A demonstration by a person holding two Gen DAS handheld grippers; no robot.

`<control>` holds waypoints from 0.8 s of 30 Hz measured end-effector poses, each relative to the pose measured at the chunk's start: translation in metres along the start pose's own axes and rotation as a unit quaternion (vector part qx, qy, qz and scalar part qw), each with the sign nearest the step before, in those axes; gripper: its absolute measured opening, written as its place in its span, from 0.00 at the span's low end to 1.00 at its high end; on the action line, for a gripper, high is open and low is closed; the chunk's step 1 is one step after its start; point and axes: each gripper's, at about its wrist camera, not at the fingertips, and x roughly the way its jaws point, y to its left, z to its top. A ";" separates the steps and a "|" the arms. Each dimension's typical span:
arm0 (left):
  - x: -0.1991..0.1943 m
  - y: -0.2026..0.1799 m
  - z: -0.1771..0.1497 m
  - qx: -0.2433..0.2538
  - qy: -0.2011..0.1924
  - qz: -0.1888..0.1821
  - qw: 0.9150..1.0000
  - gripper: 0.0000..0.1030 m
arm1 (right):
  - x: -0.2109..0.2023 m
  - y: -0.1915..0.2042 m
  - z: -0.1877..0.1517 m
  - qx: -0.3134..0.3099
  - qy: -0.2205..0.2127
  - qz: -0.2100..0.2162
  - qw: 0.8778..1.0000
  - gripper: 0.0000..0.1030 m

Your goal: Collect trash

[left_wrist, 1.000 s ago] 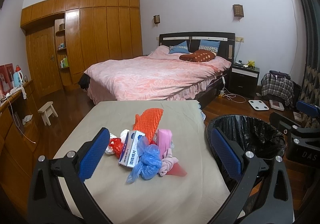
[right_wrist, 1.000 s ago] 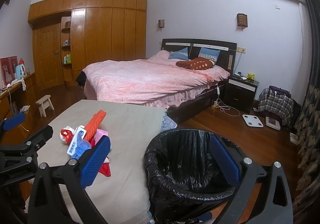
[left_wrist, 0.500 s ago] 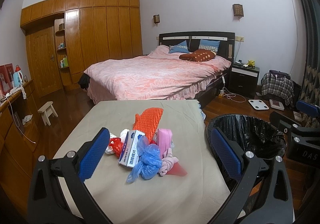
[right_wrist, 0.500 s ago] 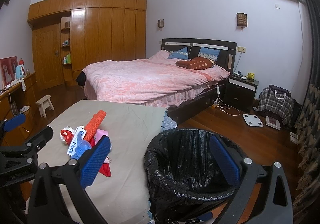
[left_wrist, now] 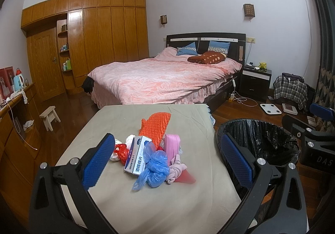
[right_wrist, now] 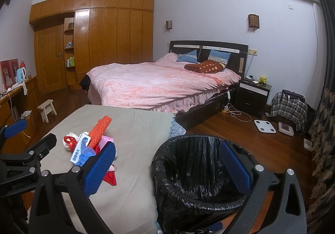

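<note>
A pile of trash lies on a beige-covered table (left_wrist: 117, 196): a white box (left_wrist: 137, 154), a blue plastic bag (left_wrist: 155, 166), an orange foam net (left_wrist: 156, 127), a pink roll (left_wrist: 172, 146), a red and white wrapper (left_wrist: 121, 150) and a red scrap (left_wrist: 185, 177). A bin lined with a black bag (left_wrist: 261, 142) stands right of the table. My left gripper (left_wrist: 165, 159) is open and empty, hovering near the pile. My right gripper (right_wrist: 167, 168) is open and empty, near the bin (right_wrist: 199, 171). The pile shows left in the right wrist view (right_wrist: 88, 146).
A bed with a pink cover (left_wrist: 163, 79) stands behind the table. A wooden wardrobe (left_wrist: 94, 45) fills the far wall. A small stool (left_wrist: 50, 117) and a side cabinet (left_wrist: 12, 129) are at the left. A nightstand (left_wrist: 255, 81), a scale (left_wrist: 271, 108) and cables lie at the right.
</note>
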 end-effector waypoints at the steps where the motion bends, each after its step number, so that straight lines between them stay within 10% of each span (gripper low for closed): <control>1: 0.000 0.000 0.000 0.000 0.000 0.000 1.000 0.95 | 0.000 0.000 0.000 0.000 0.000 0.000 1.000 0.94; 24: 0.021 0.013 -0.024 -0.004 0.003 0.003 1.000 0.95 | 0.014 0.016 -0.001 -0.003 0.002 0.009 1.000 0.94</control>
